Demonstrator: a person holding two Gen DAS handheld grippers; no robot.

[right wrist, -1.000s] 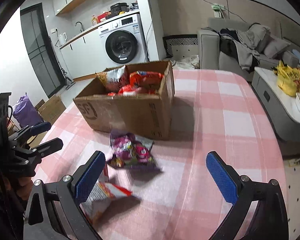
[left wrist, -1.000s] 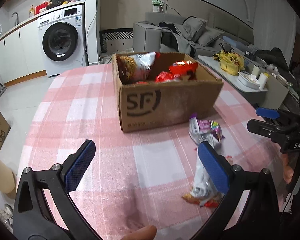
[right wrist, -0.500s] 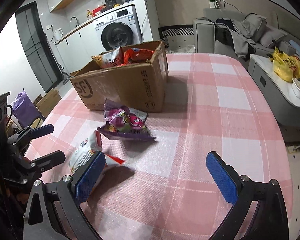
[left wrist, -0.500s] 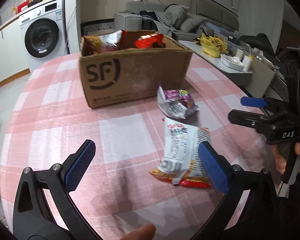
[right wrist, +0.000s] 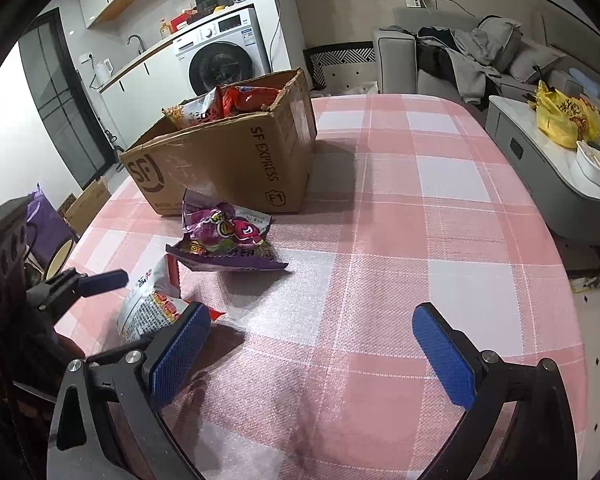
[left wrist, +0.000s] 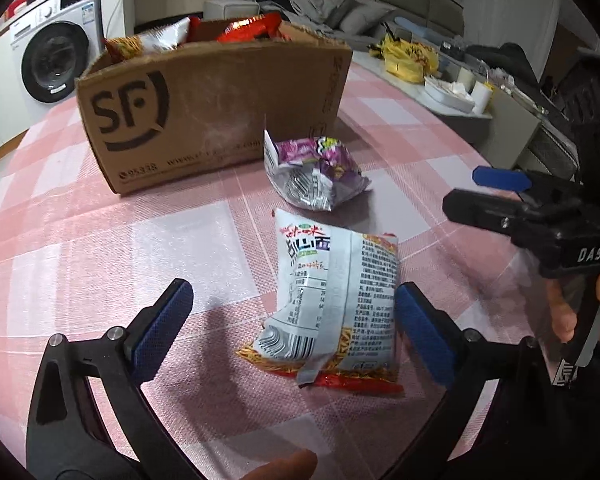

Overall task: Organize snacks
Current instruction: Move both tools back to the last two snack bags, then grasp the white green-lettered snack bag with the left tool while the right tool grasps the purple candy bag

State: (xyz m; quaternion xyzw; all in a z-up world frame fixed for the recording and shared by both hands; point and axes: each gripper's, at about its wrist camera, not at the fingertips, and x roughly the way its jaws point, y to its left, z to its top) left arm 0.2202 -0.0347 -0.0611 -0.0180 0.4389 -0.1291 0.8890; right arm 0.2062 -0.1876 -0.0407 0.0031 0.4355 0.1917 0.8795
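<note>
A cardboard SF box (left wrist: 216,108) holding several snack packs stands on the pink checked table; it also shows in the right wrist view (right wrist: 236,160). A purple snack bag (left wrist: 314,174) lies in front of it, also in the right wrist view (right wrist: 230,240). A white and red noodle pack (left wrist: 334,300) lies nearer, face down, also in the right wrist view (right wrist: 152,306). My left gripper (left wrist: 292,336) is open, low over the table, with the noodle pack between its fingers, nearer the right one. My right gripper (right wrist: 312,356) is open and empty over bare tablecloth, right of both packs.
The table edge curves close on the right, with a grey side table (right wrist: 548,168), a yellow bag (right wrist: 568,120) and a sofa (right wrist: 472,56) beyond. A washing machine (right wrist: 220,60) stands behind the box. A purple bag (right wrist: 44,232) sits on the floor at left.
My left gripper has dropped and moved forward to the noodle pack, which now lies between its fingers. My right gripper has come lower and closer to the table. Both stay open.
</note>
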